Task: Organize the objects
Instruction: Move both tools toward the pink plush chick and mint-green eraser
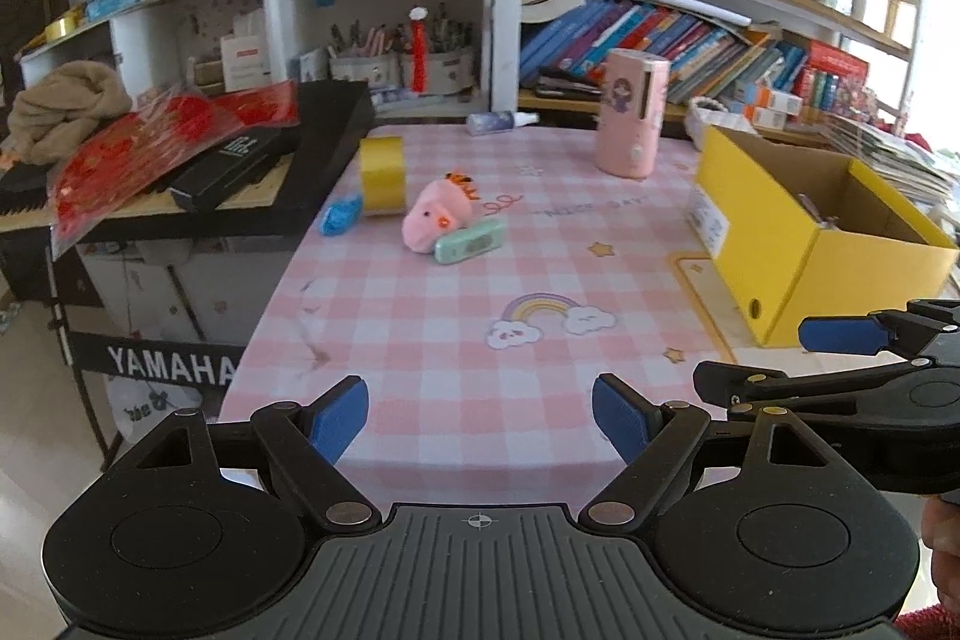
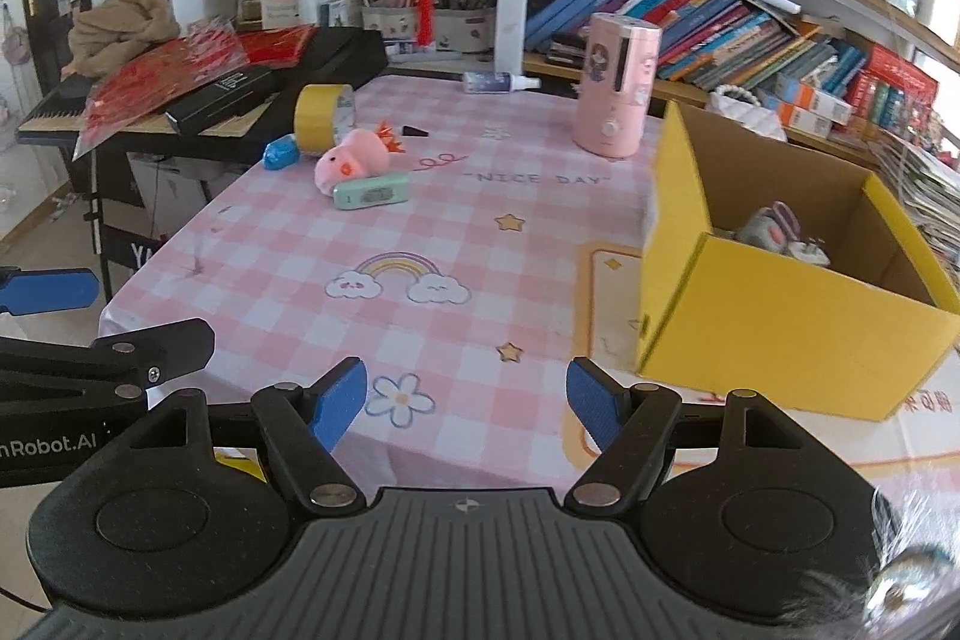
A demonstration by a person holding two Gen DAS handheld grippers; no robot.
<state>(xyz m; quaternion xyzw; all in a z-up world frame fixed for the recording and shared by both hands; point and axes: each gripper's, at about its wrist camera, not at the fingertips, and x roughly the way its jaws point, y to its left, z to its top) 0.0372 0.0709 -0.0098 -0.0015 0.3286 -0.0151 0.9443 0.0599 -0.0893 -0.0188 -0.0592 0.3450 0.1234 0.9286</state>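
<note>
Both grippers hover over the near edge of the table point(image 1: 432, 340), side by side, pointing down and forward. Left gripper point(image 1: 480, 415): jaws released, spread wide, nothing between the blue pads. Right gripper point(image 2: 467, 409): jaws likewise released and empty; its side shows at the right edge of the left wrist view. Loose items sit clustered in the upper left of both frames, at the far left part of the table: pink plush point(image 1: 435, 214) lying against a mint case point(image 1: 471, 238), the two touching; yellow tape roll point(image 1: 384, 172) on edge just behind; blue wrapper point(image 1: 341, 214) just beside the roll, near the table's edge. A small black piece point(image 2: 414, 132) lies behind the plush, too small to identify. Pink canister point(image 2: 612, 85) stands upright at upper centre, a spray bottle point(image 2: 501, 81) lying on its side behind it. Yellow box point(image 2: 780, 316) sits open at right, well apart from the cluster; a grey plush point(image 2: 774, 226) already lies inside, so the box is likely the collecting bin. Judgement: sorting is partly done, and the open jaws suit an approach to the next pick. The cluster is nearer the left gripper, the box nearer the right. Risk: plush and case touch, so grasping one may drag the other.
</note>
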